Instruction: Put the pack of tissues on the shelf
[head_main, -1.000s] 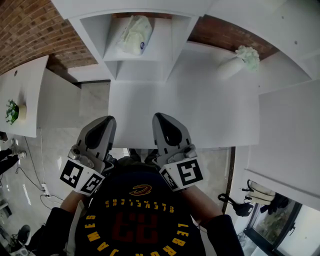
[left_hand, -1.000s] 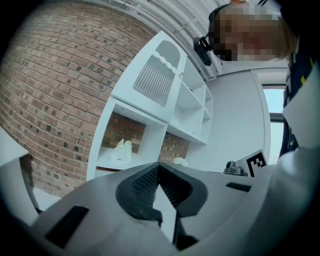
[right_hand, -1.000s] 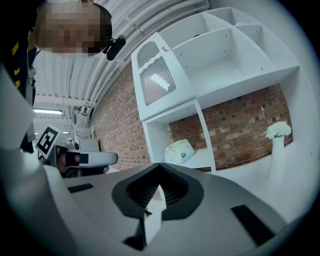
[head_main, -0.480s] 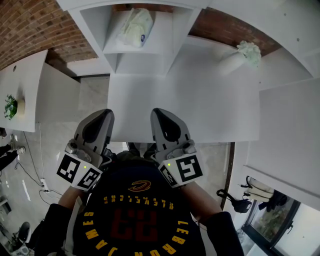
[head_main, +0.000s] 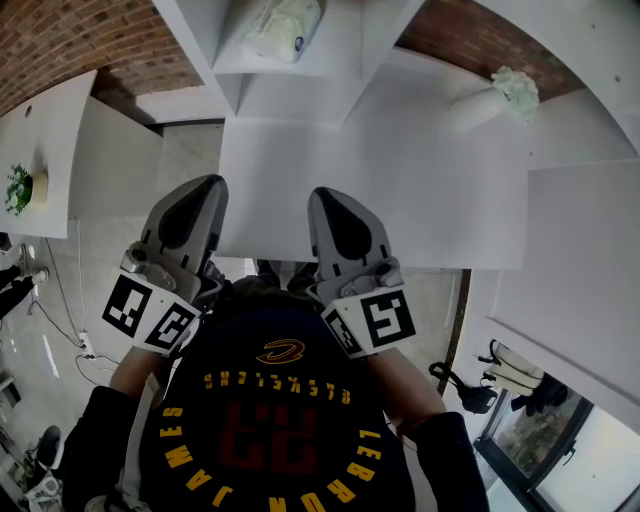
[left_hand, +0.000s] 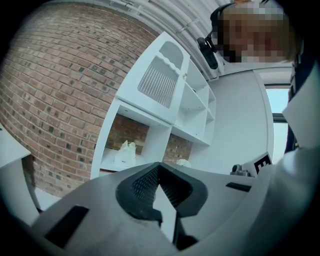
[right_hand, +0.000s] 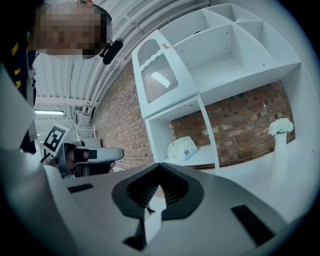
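Compared with the earlier frame, the white open shelf unit (head_main: 350, 40) and the pale green soft plastic pack of tissues (head_main: 285, 18) have slid toward the top edge of the head view, so the pack is now partly cut off there, and the left gripper (head_main: 190, 210) sits a little more to the left. The right gripper (head_main: 340, 215) has almost not changed its place. Both grippers hang over the near edge of the white table (head_main: 400, 190), close to the person's body and well apart from the shelf. The pack lies inside the lower open compartment of the shelf, in front of the brick wall, as the left gripper view (left_hand: 125, 152) and the right gripper view (right_hand: 182, 148) both show. In each gripper view the ribbed dark pads are pressed together at the tip with nothing between them, so both grippers are empty. A white vase with white flowers (head_main: 500, 90) stands on the table to the right of the shelf. To my judgement the placing itself is finished and the hands are drawn back. The next move calls for little: perhaps only to hold the grippers away from the shelf, so that the pack is not disturbed.
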